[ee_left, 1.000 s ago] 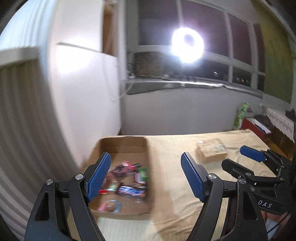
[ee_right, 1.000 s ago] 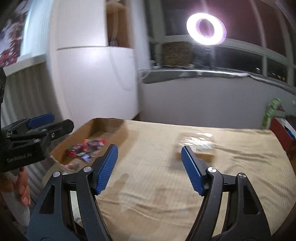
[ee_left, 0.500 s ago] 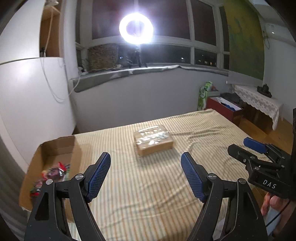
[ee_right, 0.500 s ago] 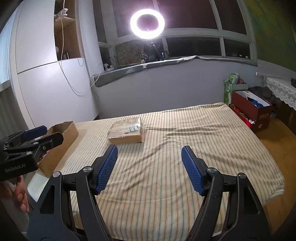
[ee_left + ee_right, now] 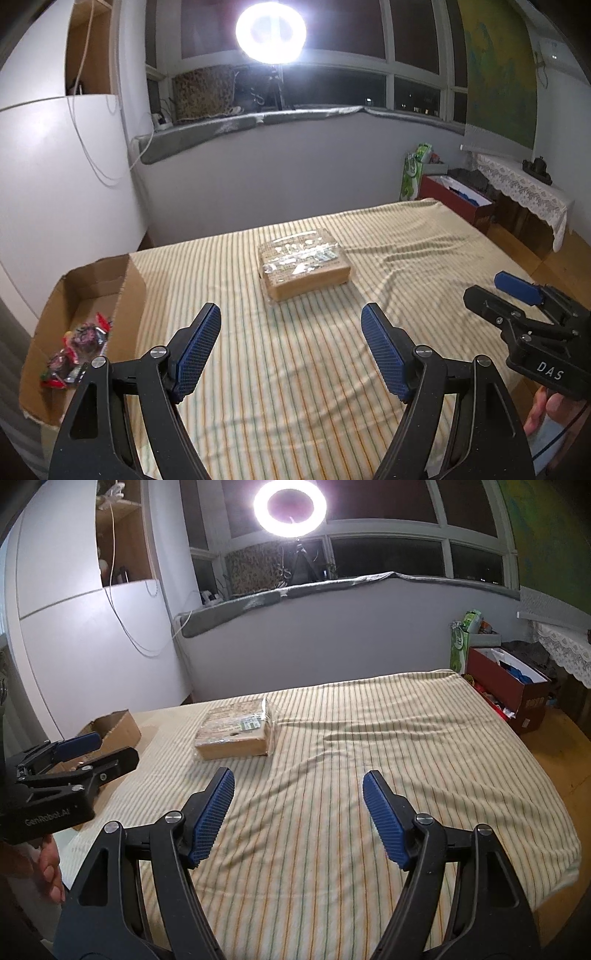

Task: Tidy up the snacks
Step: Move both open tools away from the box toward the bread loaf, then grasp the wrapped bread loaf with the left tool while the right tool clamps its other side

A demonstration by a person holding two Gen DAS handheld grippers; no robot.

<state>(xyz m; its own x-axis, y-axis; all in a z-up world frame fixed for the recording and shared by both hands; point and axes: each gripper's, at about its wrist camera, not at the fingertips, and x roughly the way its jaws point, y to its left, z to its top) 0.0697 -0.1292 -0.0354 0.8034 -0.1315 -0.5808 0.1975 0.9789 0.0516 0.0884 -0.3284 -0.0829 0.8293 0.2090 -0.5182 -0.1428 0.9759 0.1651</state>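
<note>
A flat brown packet wrapped in clear plastic (image 5: 303,266) (image 5: 236,732) lies in the middle of the striped bedspread (image 5: 295,387). An open cardboard box (image 5: 127,295) (image 5: 118,725) stands at the left bed edge with several bright snack wrappers (image 5: 79,349) inside. My left gripper (image 5: 291,308) hovers open and empty, short of the packet. My right gripper (image 5: 299,773) hangs lower right of the packet; its jaws are opening with nothing between them. Each gripper shows in the other's view, the right gripper (image 5: 496,293) and the left gripper (image 5: 109,748).
A ring light (image 5: 290,507) glares from the window sill behind the bed. A red box (image 5: 517,698) and a green bag (image 5: 463,638) stand on the floor at the right. A white cabinet (image 5: 55,177) rises at the left. A hand (image 5: 48,864) holds the left gripper.
Both views have swung right, from the cardboard box with snacks to the wrapped packet in the middle of the bed. Both grippers have sunk a little and stay empty.
</note>
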